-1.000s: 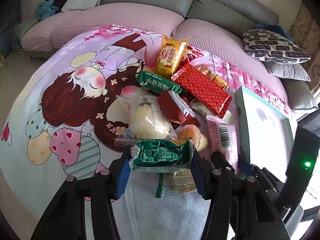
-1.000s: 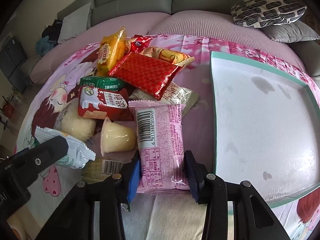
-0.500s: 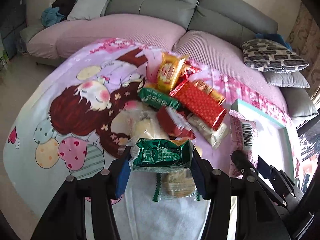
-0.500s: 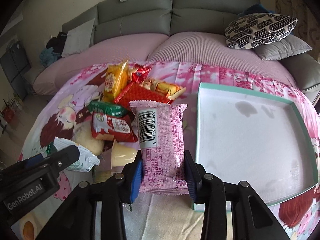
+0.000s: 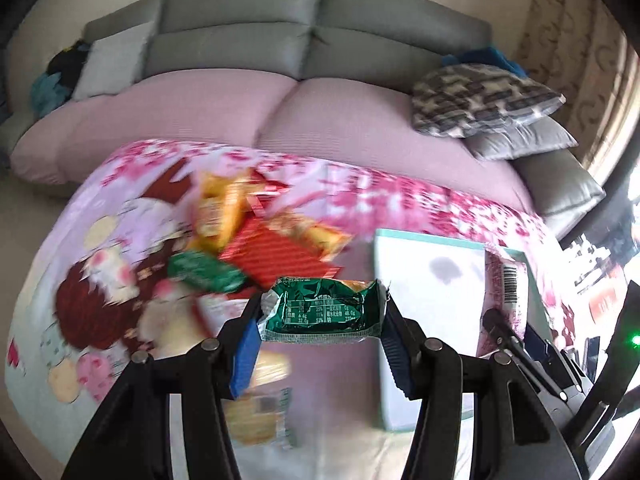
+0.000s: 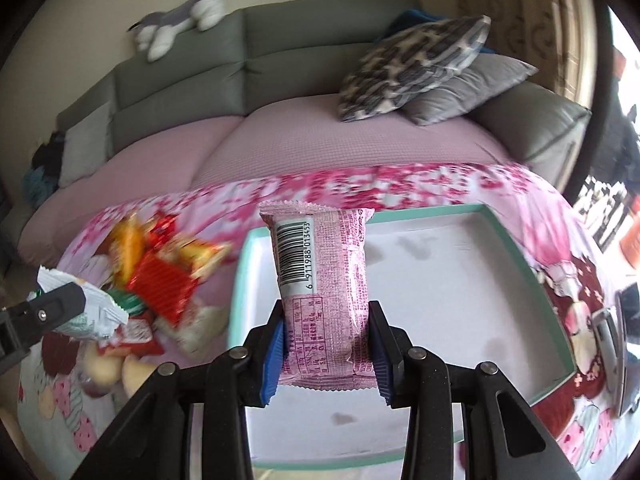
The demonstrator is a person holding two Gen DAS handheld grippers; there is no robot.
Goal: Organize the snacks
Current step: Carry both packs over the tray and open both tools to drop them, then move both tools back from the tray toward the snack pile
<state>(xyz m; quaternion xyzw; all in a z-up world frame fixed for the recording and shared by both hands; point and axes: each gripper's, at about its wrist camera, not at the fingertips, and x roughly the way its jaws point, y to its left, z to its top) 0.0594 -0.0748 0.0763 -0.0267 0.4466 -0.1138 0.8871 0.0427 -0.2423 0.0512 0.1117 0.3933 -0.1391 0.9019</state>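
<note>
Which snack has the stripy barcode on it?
The pink packet, pinched upright in the right gripper. The green packet shows a printed table instead.

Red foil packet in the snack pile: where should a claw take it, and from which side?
Judging by its pose, grip the red foil packet across its narrow width near the free lower right end, coming from above on the tray side. It lies flat, the yellow packets overlap its upper end and the green packet lies against its left. Motion blur hides its exact edges.
</note>
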